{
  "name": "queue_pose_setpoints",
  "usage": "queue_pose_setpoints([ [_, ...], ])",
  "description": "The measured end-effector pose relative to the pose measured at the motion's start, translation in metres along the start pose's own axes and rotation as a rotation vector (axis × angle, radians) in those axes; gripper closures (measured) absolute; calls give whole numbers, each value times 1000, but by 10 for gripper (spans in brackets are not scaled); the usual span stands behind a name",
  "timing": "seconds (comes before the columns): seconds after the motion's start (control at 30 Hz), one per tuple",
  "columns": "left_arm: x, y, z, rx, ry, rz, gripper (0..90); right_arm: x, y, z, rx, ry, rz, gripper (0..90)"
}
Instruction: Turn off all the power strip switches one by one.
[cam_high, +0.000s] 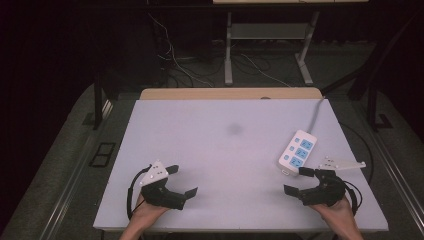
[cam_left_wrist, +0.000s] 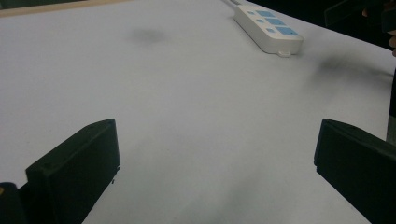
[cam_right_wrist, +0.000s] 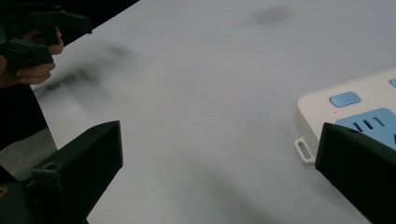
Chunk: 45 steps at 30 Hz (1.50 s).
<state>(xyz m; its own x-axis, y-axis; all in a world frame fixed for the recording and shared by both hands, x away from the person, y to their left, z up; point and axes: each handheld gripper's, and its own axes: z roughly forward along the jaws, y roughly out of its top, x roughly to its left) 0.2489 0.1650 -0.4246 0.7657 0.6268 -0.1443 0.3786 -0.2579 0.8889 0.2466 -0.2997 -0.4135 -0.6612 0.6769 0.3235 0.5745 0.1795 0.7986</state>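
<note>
- Right gripper (cam_high: 299, 180): jaws wide apart, empty, poised just beside the near end of the power strip (cam_high: 298, 153).
- Left gripper (cam_high: 181, 180): jaws wide apart, empty, over bare table (cam_high: 220, 150), well apart from the strip.
- Strip lies flat at the table's right side, cord (cam_high: 315, 115) running off the far edge.
- Advice: straddle the strip's narrow width squarely and close on its side walls, clear of the sockets.
- Cord's plug end is out of frame; a faint dark smudge (cam_high: 234, 129) on the table cannot be identified.
</note>
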Motion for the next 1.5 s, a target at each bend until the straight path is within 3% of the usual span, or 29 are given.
queue_pose_setpoints([
  [1.1,-1,0,0,0,-2,0,0,1,2,3,53,-9,10,7],
  [1.5,1,-1,-2,-2,2,-9,0,-5,15,4,61,-8,17,7],
])
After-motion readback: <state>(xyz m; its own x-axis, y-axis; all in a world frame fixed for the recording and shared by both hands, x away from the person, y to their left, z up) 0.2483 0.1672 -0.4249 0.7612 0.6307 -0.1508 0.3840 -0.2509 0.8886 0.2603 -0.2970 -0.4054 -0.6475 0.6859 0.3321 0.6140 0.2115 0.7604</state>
